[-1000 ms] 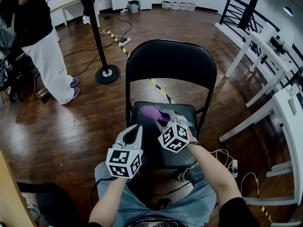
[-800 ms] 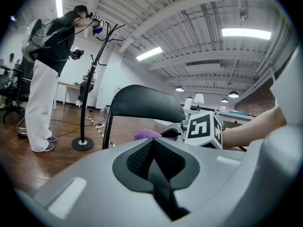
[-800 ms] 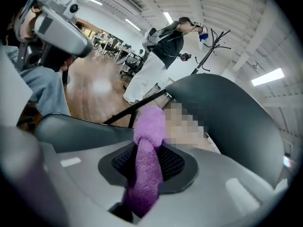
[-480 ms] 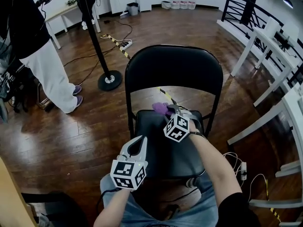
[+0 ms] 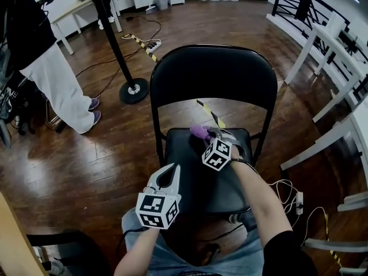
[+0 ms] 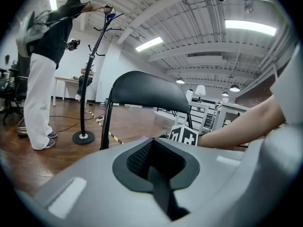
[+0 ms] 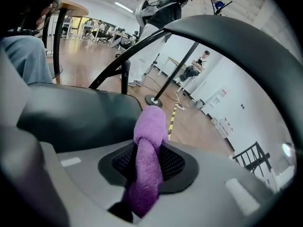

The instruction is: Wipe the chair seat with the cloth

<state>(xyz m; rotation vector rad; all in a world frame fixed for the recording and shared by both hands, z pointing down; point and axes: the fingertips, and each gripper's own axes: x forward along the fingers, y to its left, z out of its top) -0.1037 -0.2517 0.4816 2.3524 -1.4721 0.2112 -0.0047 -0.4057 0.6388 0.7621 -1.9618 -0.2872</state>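
- At left, your left gripper (image 5: 167, 172) is hovering over the seat's left edge, its fingers pressed together on nothing.
- At centre, the chair seat (image 5: 190, 160), a smooth, black, padded square, is stretching from the cloth back toward you.
- At right, your right gripper (image 5: 210, 134), the nearer one, is clamping the cloth (image 5: 199, 132). The cloth is a fuzzy purple roll, its long axis running out past the fingers, at the seat's rear edge beneath the curved backrest (image 5: 213, 73).
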